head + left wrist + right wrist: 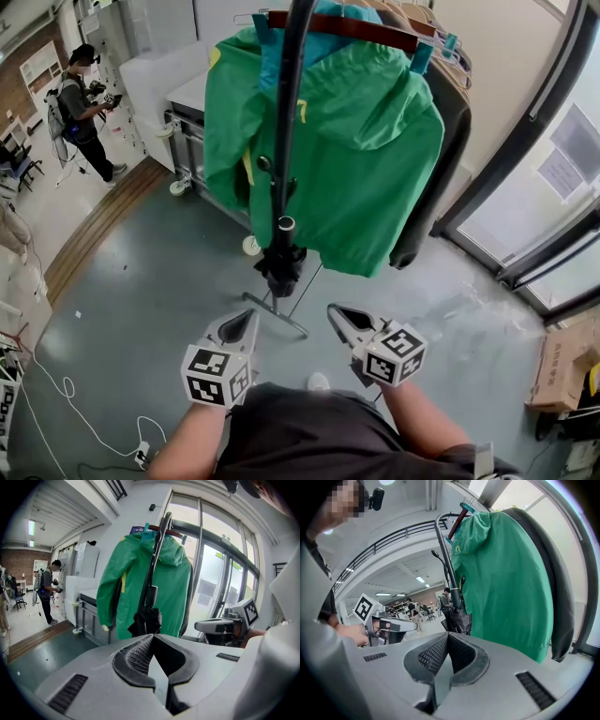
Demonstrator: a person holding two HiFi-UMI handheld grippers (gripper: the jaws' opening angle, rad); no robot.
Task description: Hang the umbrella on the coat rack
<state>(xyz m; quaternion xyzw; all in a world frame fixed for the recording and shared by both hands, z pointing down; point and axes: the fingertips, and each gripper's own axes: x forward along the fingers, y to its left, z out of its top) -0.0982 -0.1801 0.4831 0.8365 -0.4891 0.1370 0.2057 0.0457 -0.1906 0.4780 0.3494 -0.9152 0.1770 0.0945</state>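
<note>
Umbrella (280,255) hangs by its crook from the top of the coat rack (277,316), in front of the green jacket (375,159), at 12 o'clock from both grippers. I judge the hanging step done. The next move calls only for checking that it sits steady. Left gripper (249,319) is at 7 o'clock of the umbrella and right gripper (337,312) at 5 o'clock. Both pairs of jaws are closed tip to tip, with nothing between them, and touch nothing.
</note>
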